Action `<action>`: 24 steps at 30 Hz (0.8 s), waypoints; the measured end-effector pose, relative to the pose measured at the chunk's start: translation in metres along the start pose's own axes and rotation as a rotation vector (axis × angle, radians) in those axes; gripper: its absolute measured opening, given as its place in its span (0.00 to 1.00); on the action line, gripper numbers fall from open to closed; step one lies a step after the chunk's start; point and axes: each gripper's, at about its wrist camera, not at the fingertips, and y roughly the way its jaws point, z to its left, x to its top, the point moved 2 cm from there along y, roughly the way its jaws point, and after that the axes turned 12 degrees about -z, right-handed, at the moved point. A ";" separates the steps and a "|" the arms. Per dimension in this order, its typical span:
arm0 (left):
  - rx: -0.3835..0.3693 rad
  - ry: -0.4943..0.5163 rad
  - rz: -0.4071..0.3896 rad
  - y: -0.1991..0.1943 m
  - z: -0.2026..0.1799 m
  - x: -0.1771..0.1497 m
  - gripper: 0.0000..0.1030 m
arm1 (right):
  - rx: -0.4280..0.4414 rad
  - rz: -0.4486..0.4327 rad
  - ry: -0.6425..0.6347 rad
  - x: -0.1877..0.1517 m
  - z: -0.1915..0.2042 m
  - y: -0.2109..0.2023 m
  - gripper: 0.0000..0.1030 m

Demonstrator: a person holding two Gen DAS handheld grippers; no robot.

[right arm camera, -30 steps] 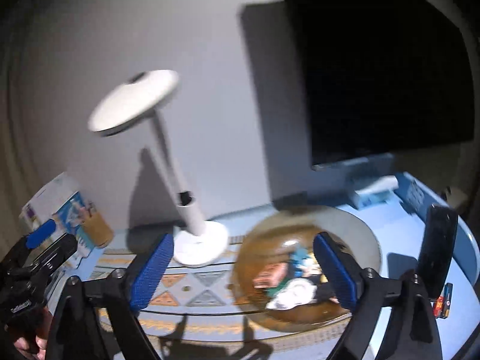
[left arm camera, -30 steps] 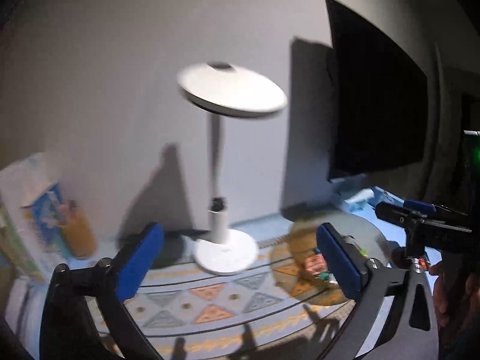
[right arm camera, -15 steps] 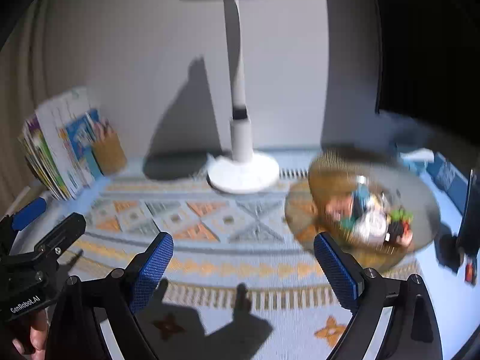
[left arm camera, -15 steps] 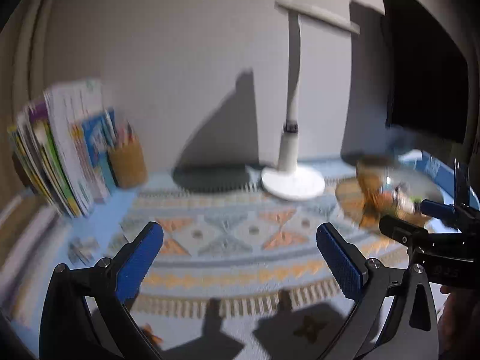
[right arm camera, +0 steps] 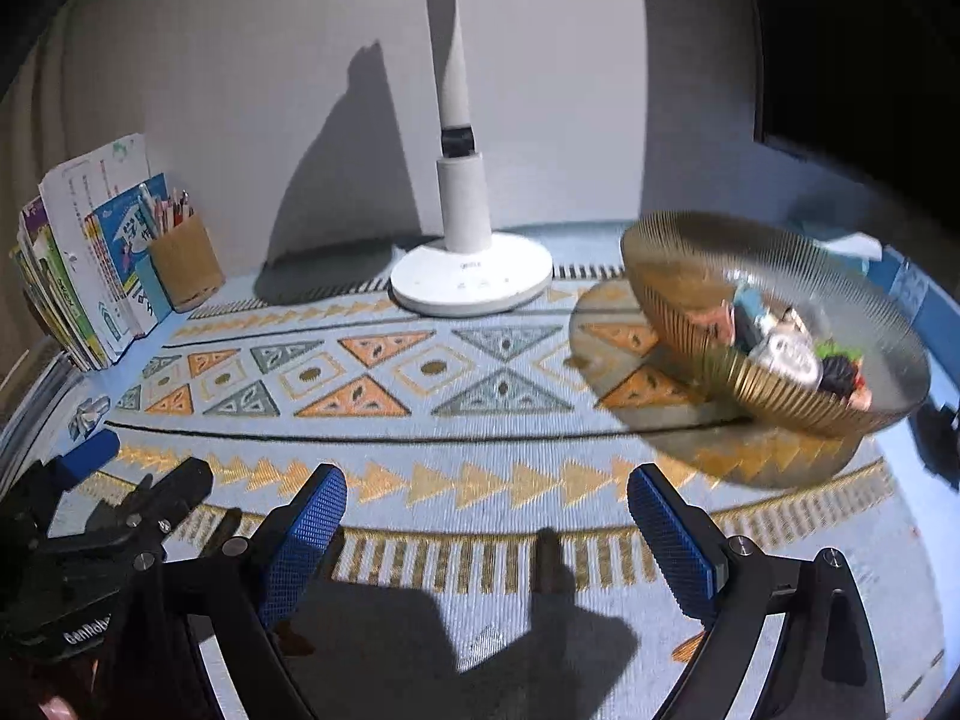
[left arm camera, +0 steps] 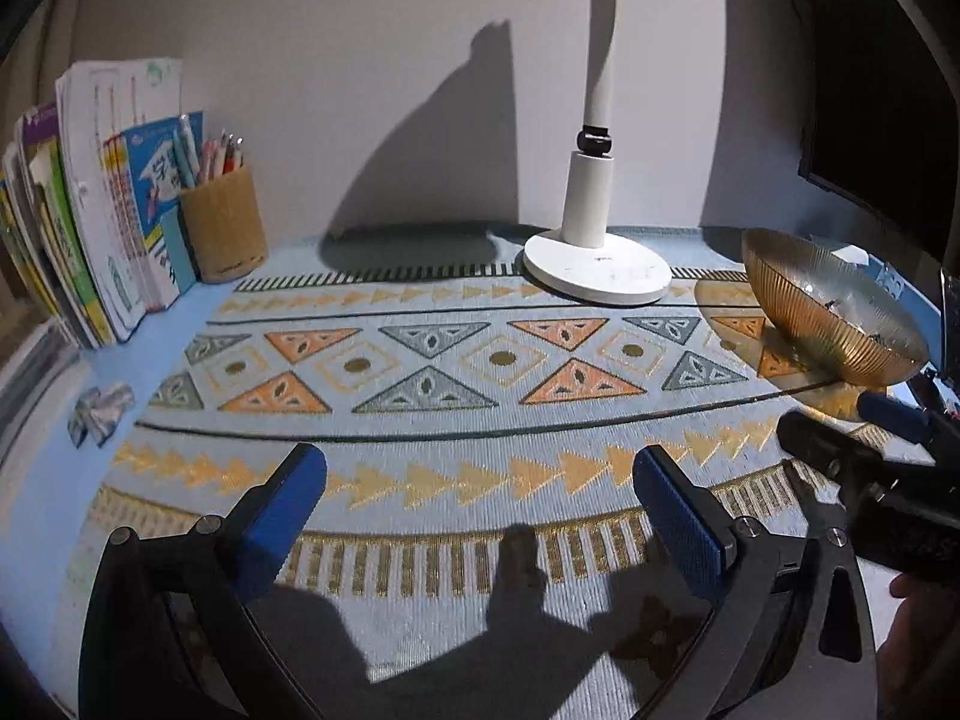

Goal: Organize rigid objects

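nothing looks sorted yet, as i judge it: the small rigid objects (right arm camera: pixel 786 342) all sit heaped inside the amber ribbed glass bowl (right arm camera: pixel 720 372), which stands on the patterned mat (right arm camera: pixel 420 372) just right of the white lamp base (right arm camera: pixel 471 285). i make out figurine-like pieces and a silvery round thing, blurred. my left hand-held gripper (left arm camera: pixel 480 516) and right hand-held gripper (right arm camera: pixel 486 531) both hang released over the mat, well short of the bowl, grasping nothing.
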 end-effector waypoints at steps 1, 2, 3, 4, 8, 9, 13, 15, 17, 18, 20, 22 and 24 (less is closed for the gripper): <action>0.009 -0.009 -0.005 -0.001 0.002 0.000 0.99 | -0.005 0.005 -0.003 -0.003 -0.001 0.002 0.92; 0.010 -0.014 0.000 -0.001 0.003 -0.001 0.99 | -0.015 0.006 -0.008 -0.004 -0.003 0.003 0.92; 0.009 -0.019 0.005 0.000 0.004 -0.001 0.99 | -0.017 0.005 -0.007 -0.005 -0.004 0.003 0.92; 0.010 -0.028 0.008 0.000 0.006 -0.001 0.99 | -0.011 0.005 0.000 -0.006 -0.006 0.002 0.92; 0.022 -0.051 0.033 0.005 0.010 -0.002 0.99 | -0.005 0.019 0.010 -0.008 -0.008 0.006 0.92; 0.025 -0.051 0.034 0.005 0.011 -0.002 0.99 | -0.005 0.018 0.010 -0.008 -0.008 0.006 0.92; 0.038 -0.038 0.029 0.004 0.009 -0.002 0.99 | -0.012 -0.001 0.012 -0.007 -0.009 0.002 0.92; 0.039 -0.039 0.032 0.005 0.009 -0.002 0.99 | -0.007 0.002 0.022 -0.008 -0.011 0.003 0.92; 0.037 -0.049 0.040 0.006 0.011 -0.003 0.99 | -0.005 0.009 0.031 -0.008 -0.013 0.004 0.92; 0.036 -0.054 0.042 0.006 0.012 -0.003 0.99 | -0.004 0.011 0.033 -0.008 -0.013 0.005 0.92; 0.032 -0.067 0.051 0.007 0.014 -0.003 0.99 | -0.005 0.011 0.032 -0.008 -0.013 0.005 0.92; 0.024 -0.075 0.063 0.009 0.015 -0.004 0.99 | -0.009 0.009 0.023 -0.008 -0.011 0.005 0.92; 0.017 -0.077 0.072 0.010 0.015 -0.004 0.99 | -0.014 0.010 0.010 -0.009 -0.009 0.005 0.92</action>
